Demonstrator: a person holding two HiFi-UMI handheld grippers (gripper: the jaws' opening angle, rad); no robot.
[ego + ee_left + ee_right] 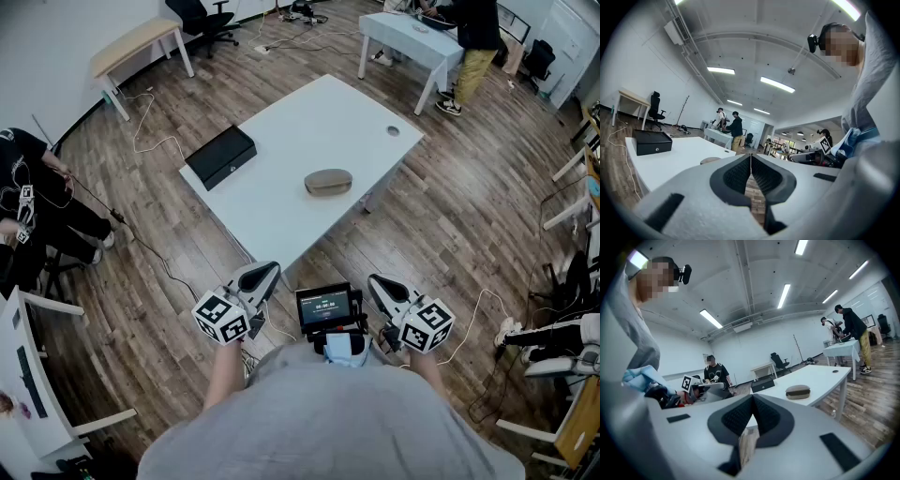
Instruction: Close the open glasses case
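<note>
The left tool (267,273) and right tool (377,281) are held low against the person's body, each with its jaws pressed together on nothing. I take this as a waiting pose, with no reach begun. The case (328,182) lies on the white table (300,131), well ahead of both tools and roughly in line with the gap between them. Its lid looks nearly down, with a dark seam showing in the right gripper view, and a black box (220,156) sits apart to its left.
</note>
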